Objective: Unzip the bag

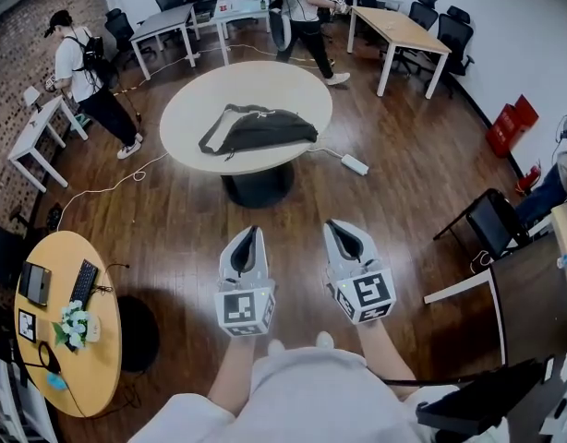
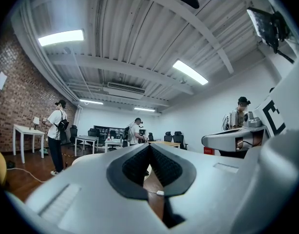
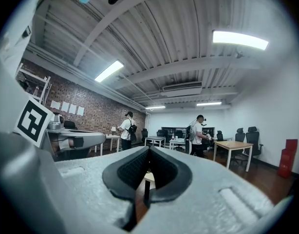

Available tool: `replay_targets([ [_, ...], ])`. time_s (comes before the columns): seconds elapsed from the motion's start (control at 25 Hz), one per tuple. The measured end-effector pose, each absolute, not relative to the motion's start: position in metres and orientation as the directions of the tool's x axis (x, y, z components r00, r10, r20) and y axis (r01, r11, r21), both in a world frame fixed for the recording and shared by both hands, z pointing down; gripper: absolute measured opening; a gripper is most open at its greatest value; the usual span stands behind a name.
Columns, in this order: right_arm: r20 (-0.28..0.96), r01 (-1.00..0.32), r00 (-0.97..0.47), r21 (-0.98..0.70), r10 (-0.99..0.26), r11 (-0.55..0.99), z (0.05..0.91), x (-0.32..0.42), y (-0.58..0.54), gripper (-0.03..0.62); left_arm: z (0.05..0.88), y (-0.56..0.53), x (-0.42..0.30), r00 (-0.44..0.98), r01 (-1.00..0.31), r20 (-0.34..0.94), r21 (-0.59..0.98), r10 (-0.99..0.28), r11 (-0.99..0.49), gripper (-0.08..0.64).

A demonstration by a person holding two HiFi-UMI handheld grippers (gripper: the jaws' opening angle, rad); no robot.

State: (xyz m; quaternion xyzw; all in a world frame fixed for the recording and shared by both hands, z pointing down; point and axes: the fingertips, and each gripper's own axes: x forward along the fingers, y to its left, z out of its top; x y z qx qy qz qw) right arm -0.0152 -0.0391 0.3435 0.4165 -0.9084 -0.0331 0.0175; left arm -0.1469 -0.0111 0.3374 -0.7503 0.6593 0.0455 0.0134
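A black bag lies flat on the round beige table ahead, in the head view. My left gripper and right gripper are held side by side over the wooden floor, well short of the table. Both are shut with nothing between the jaws. In the left gripper view my left gripper points level into the room, its tips meeting. In the right gripper view my right gripper also has its tips together. The bag does not show in either gripper view.
A small round wooden table with a keyboard and flowers stands at the lower left. A black chair and a desk are at the right. Cables and a power strip lie on the floor. Two people stand farther off.
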Motion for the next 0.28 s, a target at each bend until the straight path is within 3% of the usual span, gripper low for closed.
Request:
replay_targets([
  [0.28,0.013,-0.759,-0.648,0.074,-0.761,0.647,0.3447,-0.0204,-0.0308,-0.008,0.3416,-0.0042,-0.1489,0.146,-0.987,-0.066,0.052,-0.987,-0.15,0.017],
])
